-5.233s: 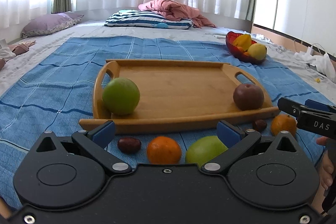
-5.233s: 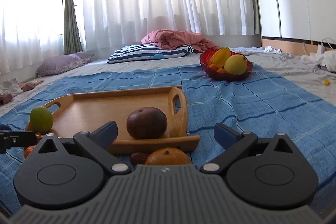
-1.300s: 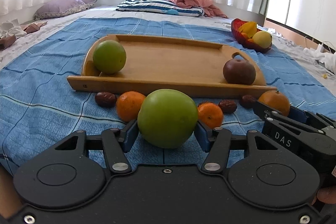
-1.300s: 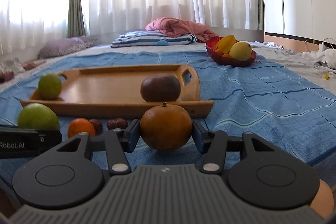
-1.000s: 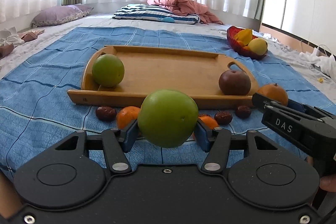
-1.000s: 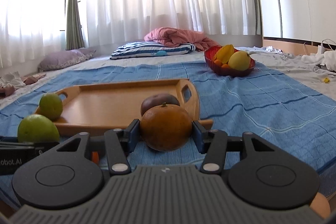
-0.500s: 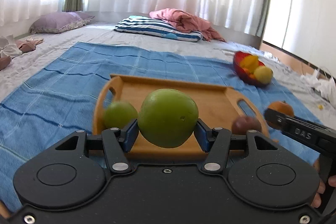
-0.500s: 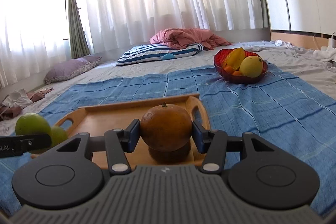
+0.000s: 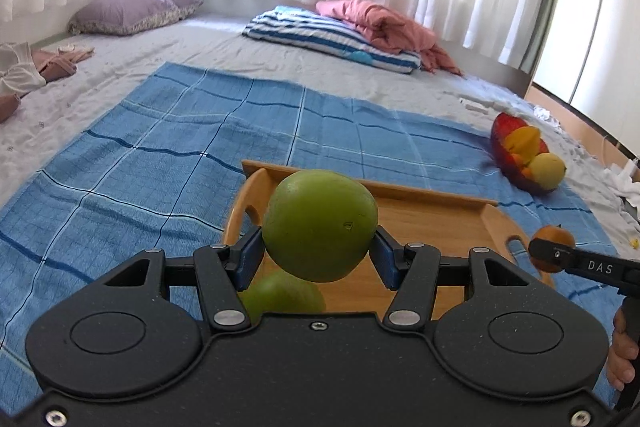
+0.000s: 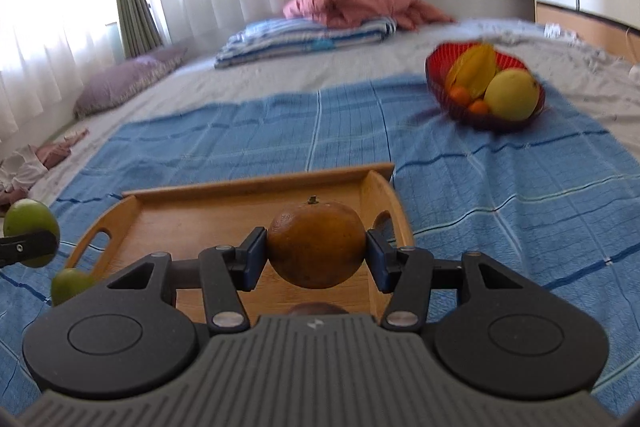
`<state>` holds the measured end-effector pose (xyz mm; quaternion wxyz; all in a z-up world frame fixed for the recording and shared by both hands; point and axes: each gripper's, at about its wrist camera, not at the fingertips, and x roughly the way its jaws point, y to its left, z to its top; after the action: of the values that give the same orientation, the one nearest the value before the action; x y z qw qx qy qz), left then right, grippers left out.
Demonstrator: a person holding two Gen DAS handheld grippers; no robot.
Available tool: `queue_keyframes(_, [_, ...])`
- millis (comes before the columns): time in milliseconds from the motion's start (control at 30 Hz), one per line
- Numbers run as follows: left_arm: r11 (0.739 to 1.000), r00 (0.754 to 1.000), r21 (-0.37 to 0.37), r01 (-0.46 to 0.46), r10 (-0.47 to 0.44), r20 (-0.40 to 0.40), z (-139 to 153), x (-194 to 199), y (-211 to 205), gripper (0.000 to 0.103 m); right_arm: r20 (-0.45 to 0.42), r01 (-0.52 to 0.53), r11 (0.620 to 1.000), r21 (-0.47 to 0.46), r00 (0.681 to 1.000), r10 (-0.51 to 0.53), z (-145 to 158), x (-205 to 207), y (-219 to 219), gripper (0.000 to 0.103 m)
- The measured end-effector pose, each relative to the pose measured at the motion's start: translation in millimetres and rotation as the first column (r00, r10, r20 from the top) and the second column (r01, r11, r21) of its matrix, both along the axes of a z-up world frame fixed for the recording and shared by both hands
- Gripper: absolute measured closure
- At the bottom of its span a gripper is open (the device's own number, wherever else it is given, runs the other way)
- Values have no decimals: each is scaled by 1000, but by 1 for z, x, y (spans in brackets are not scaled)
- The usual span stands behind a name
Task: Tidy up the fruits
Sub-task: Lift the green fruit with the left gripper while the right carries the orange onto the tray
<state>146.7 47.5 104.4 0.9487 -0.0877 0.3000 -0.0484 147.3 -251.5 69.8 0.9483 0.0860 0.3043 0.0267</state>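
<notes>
Left gripper (image 9: 319, 254) pinching the round green fruit (image 9: 320, 225), right gripper (image 10: 316, 254) pinching the brownish orange (image 10: 316, 245), both above the wooden tray (image 10: 224, 205), where a careless release could send either rolling.

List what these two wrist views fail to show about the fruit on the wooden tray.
- Left wrist view: the second green fruit on the wooden tray is half hidden by the left gripper and its held green apple.
- Right wrist view: the dark fruit shows only its top above the right gripper body; the held orange covers the tray floor.
</notes>
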Motion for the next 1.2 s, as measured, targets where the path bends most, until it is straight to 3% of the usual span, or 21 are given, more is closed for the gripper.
queue_keyframes(367, [999,996,43,-12,16,-86,-24,47,-2,48,-114,18,1000,-4,993,-18,-24,33,2,47])
queue_keyframes(1200, [995,983,96,-20,37,-179,-54,72,-11,48,-141,19,998,-68,990,-28,-41,44,6,47])
